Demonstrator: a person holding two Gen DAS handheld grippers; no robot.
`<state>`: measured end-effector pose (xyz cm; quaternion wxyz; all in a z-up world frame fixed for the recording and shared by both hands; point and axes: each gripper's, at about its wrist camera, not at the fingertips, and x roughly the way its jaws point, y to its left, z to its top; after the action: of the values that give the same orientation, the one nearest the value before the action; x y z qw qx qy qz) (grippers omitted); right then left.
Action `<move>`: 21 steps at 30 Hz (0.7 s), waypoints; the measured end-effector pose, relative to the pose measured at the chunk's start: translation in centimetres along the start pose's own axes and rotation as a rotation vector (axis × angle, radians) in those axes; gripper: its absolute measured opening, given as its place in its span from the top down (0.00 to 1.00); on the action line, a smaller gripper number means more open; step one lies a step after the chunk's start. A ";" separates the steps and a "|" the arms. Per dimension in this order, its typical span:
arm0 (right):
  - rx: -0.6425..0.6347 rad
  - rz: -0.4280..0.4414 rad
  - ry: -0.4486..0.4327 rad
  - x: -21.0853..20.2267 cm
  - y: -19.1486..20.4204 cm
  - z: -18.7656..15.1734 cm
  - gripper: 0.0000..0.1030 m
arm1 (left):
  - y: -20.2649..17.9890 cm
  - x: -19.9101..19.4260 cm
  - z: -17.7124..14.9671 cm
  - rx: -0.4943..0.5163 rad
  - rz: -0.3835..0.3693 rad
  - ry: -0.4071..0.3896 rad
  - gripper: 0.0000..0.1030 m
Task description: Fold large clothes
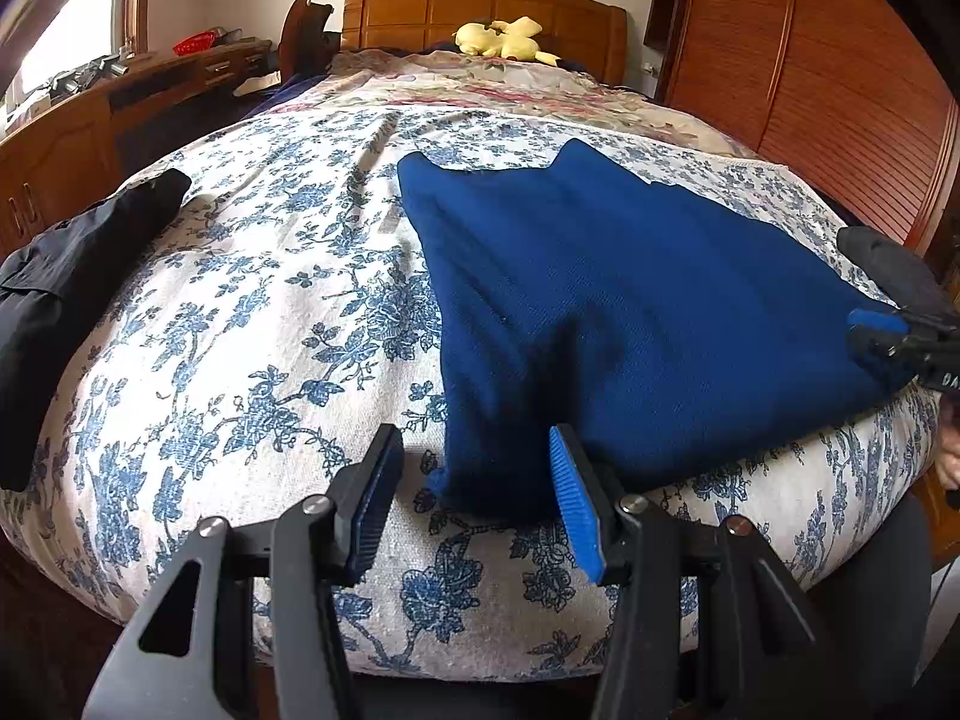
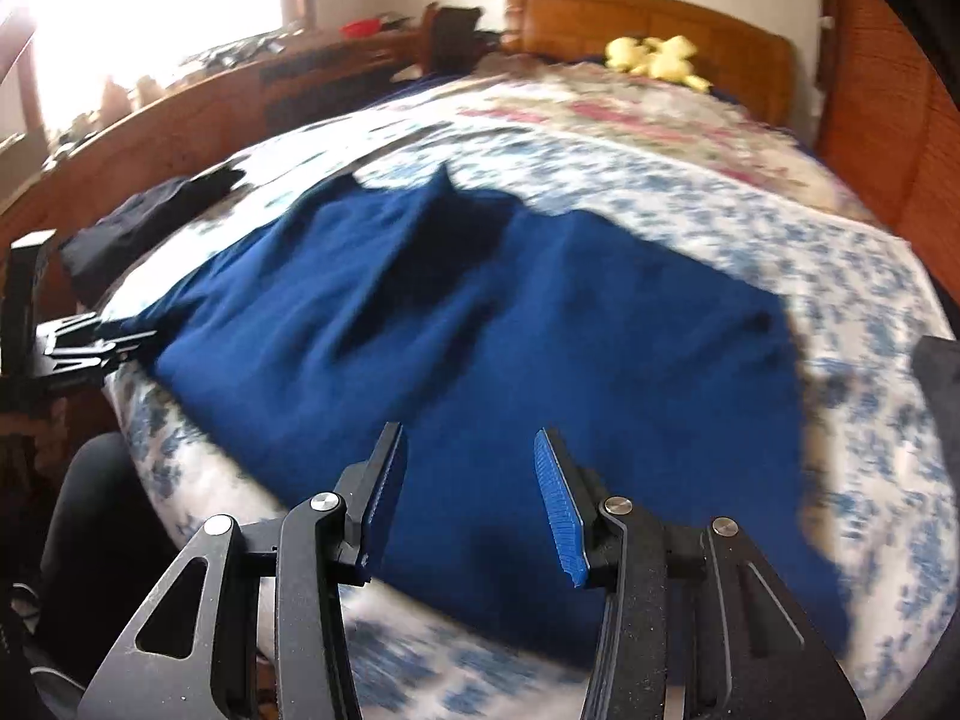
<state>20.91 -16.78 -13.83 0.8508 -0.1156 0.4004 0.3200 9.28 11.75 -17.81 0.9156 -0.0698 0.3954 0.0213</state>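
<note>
A dark blue garment (image 1: 630,312) lies folded flat on the bed's blue-flowered sheet (image 1: 252,312). My left gripper (image 1: 474,444) hovers open over the garment's near left corner, its blue pads (image 1: 576,498) clear of the cloth. In the right wrist view, which is blurred, my right gripper (image 2: 468,435) stands open above the near part of the blue garment (image 2: 480,330) with nothing pinched. The right gripper (image 1: 888,336) also shows at the garment's right edge, and the left gripper (image 2: 90,342) at its left edge.
A black garment (image 1: 78,276) lies on the bed's left side. A yellow plush toy (image 1: 504,39) rests by the wooden headboard (image 1: 480,6). A wooden desk (image 1: 90,120) runs along the left and a wooden wardrobe (image 1: 840,90) stands on the right.
</note>
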 end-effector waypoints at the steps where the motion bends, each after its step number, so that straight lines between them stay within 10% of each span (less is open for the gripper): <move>1: -0.001 0.010 0.006 0.5 0.4 0.0 0.57 | 0.0 0.0 0.0 0.000 -0.001 0.000 0.52; 7: -0.005 0.027 0.040 3.1 2.1 -0.3 0.57 | 0.0 0.1 0.1 -0.006 -0.006 0.001 0.52; 12: 0.002 0.026 0.042 3.7 2.1 -0.8 0.56 | -0.8 -0.2 0.9 0.002 -0.045 0.003 0.86; 21: 0.019 0.012 -0.044 -1.0 1.0 -0.1 0.57 | -5.7 -4.6 6.1 0.116 -0.033 -0.154 0.92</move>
<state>19.70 -16.54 -13.08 0.8585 -0.0980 0.3854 0.3239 11.07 7.06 -9.65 0.9460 -0.0214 0.3232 -0.0113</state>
